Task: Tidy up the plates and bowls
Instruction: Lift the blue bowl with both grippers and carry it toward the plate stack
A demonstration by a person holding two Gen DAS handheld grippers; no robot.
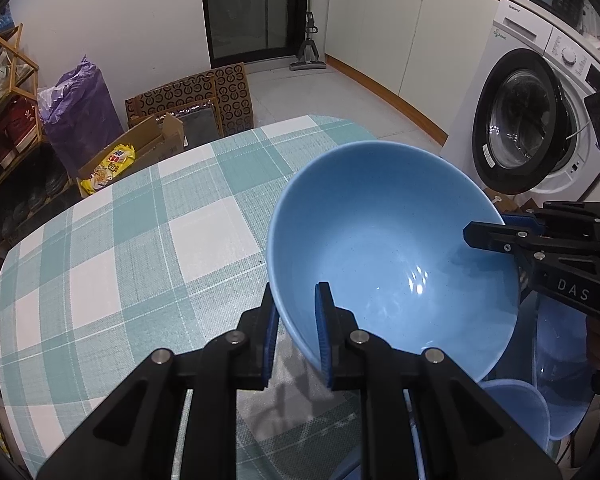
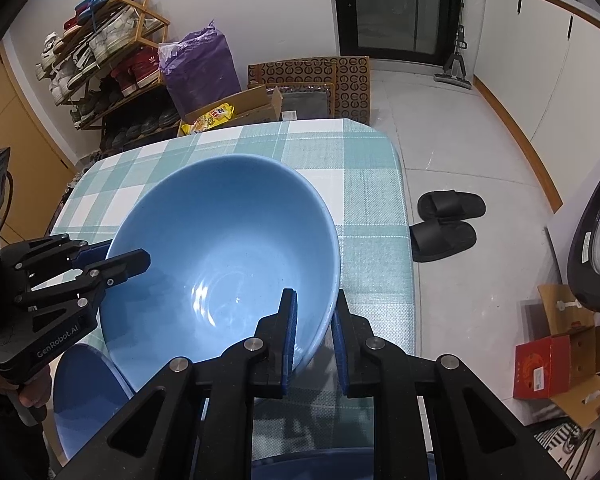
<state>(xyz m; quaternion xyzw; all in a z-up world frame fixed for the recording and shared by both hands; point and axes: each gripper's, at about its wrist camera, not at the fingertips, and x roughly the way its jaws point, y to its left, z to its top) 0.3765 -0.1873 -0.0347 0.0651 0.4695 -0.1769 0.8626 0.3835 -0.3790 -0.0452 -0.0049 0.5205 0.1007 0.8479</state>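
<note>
1. Bowl (image 1: 388, 248), large and blue, hangs tilted over the near right part of the checked table (image 1: 140, 240).
2. The left gripper (image 1: 296, 316) is clenched on its near left rim.
3. The right gripper (image 2: 314, 320) is clenched on its right rim.
4. Smaller blue dishes (image 2: 84, 392) lie beneath it.

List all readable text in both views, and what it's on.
"DAS": right gripper.
"GenRobot.AI": left gripper.
"Galanz": washing machine, small, uncertain.
Yellow snack bag, red box, washer door sticker: print unreadable.
</note>
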